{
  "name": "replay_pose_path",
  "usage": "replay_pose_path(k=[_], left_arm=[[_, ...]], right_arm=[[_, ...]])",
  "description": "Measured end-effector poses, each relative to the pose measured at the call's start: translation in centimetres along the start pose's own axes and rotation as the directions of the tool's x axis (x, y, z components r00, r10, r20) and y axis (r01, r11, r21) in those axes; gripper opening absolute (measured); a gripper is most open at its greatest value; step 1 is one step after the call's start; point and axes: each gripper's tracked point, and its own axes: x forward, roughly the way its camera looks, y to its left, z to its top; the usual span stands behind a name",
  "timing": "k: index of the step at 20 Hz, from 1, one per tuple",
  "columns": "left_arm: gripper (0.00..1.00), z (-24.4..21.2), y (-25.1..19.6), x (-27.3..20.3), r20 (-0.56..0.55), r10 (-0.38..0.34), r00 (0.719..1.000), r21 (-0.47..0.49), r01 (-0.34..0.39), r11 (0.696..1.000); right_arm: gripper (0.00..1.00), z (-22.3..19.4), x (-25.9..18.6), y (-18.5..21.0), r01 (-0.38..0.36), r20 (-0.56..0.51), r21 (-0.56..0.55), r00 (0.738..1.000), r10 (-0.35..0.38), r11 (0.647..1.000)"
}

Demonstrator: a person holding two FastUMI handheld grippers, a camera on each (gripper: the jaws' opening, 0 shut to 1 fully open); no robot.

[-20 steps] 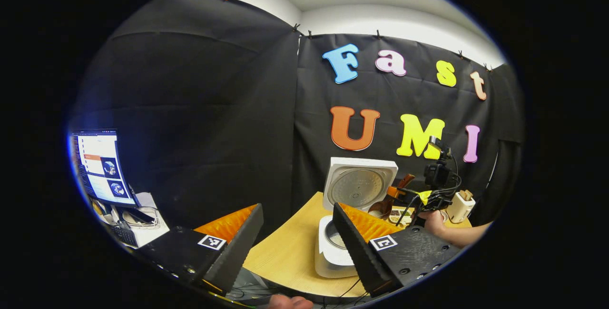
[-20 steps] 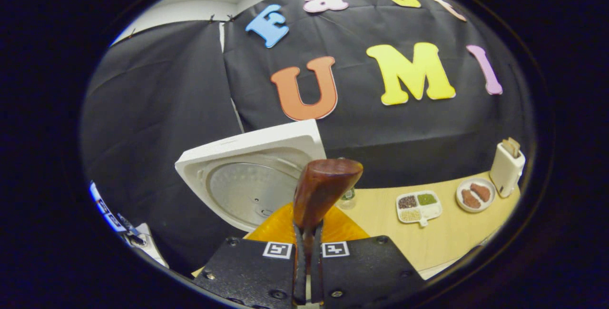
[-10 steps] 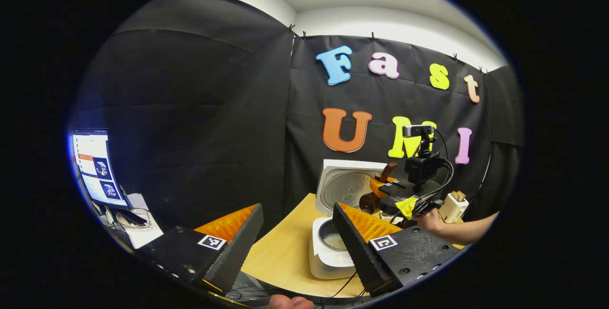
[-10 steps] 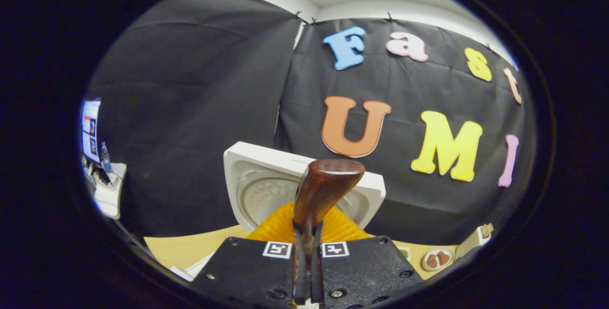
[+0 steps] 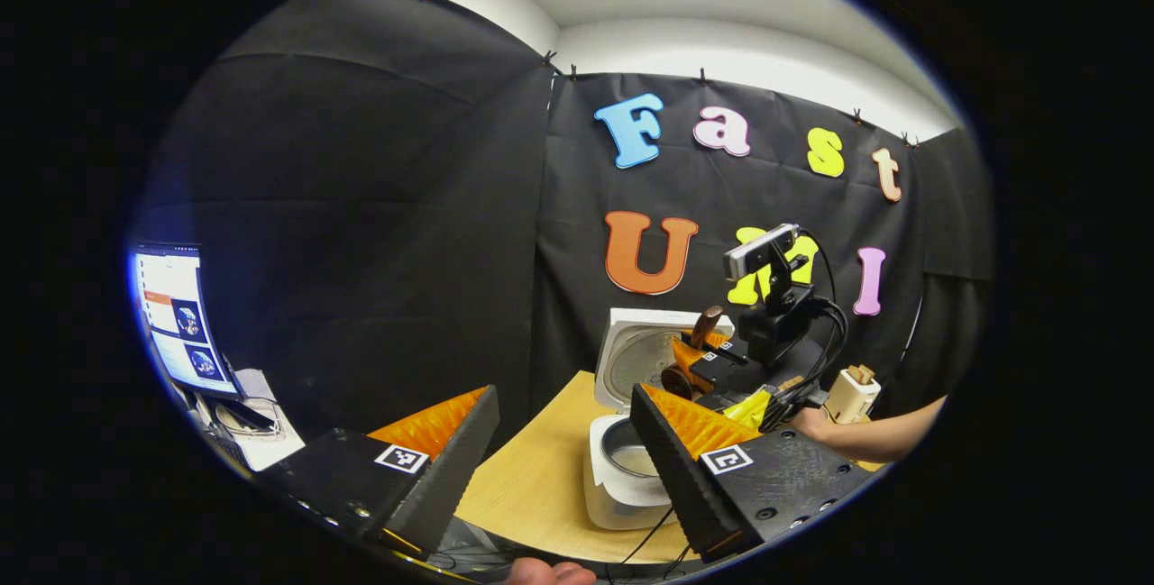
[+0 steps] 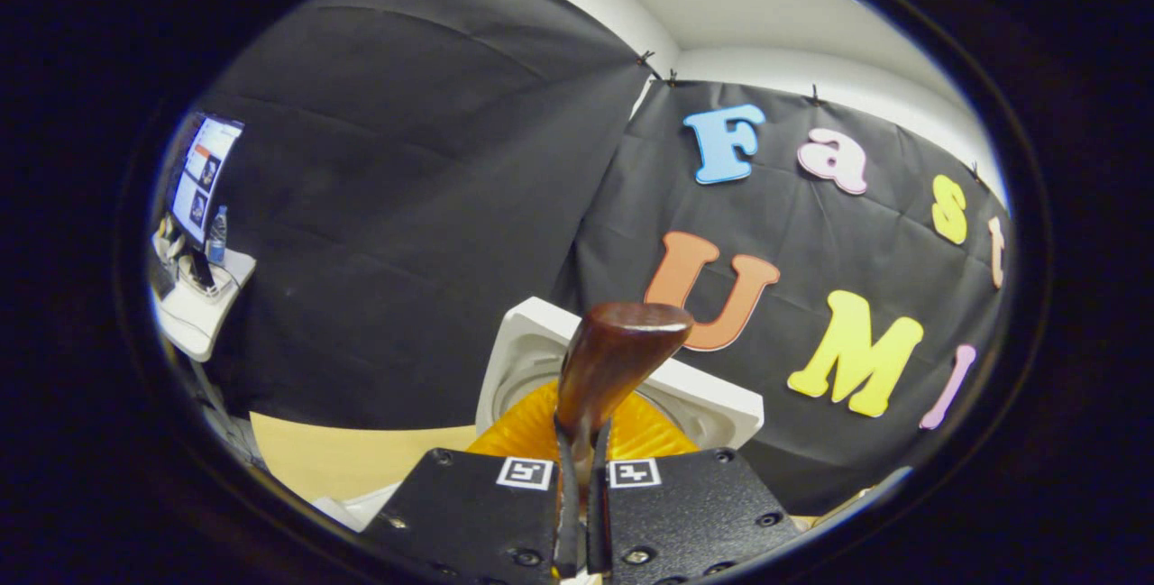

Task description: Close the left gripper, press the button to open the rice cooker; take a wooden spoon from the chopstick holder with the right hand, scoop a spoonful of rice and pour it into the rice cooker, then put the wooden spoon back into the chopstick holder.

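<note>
**Rice cooker open, spoon clamped over pot**

- Rice cooker (image 5: 622, 477): on the wooden bench (image 5: 532, 486), lid (image 5: 636, 355) raised upright behind the inner pot; pot mouth partly hidden in the left gripper view by that gripper's own right finger.
- Left gripper (image 5: 563, 454): fingers wide apart, holding nothing, held back from the cooker near the bench's front edge.
- Right gripper (image 6: 579, 495): fingers pressed together on the handle of the wooden spoon (image 6: 613, 369). Seen farther off in the left gripper view (image 5: 699, 367), held above and just behind the pot, in front of the lid, by a hand (image 5: 816, 423) and bare forearm.
- Wooden spoon: in the right gripper view, handle end up, dark brown and glossy, covering part of the lid; in the left gripper view (image 5: 676, 379) bowl end low over the pot (contents of the bowl too small to tell).
- Chopstick holder (image 5: 849, 394): white, upright, at the far right of the bench, well apart from the cooker, partly screened by the right gripper's cables.
- Side table (image 6: 194, 306) at left: monitor (image 5: 176, 319), a bottle (image 6: 216, 242) and small clutter.
- Cable trailing across the bench's front edge below the cooker.
</note>
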Motion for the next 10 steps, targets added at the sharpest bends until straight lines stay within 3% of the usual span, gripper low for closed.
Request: replay_pose_path(k=[4, 10], left_arm=[[0.95, 0.5, -0.2, -0.4, 0.007, -0.009, 1.0, -0.004, 0.009, 1.0], [0.94, 0.8, -2.0, -0.9, 0.019, -0.053, 0.998, -0.017, 0.053, 0.998]], right_arm=[[0.09, 1.3, -0.9, -0.8, 0.003, 0.003, 0.227, 1.0, -0.004, 0.974], [0.09, 2.8, -5.8, -4.4, 0.018, 0.011, 0.558, 1.0, -0.029, 0.83]])
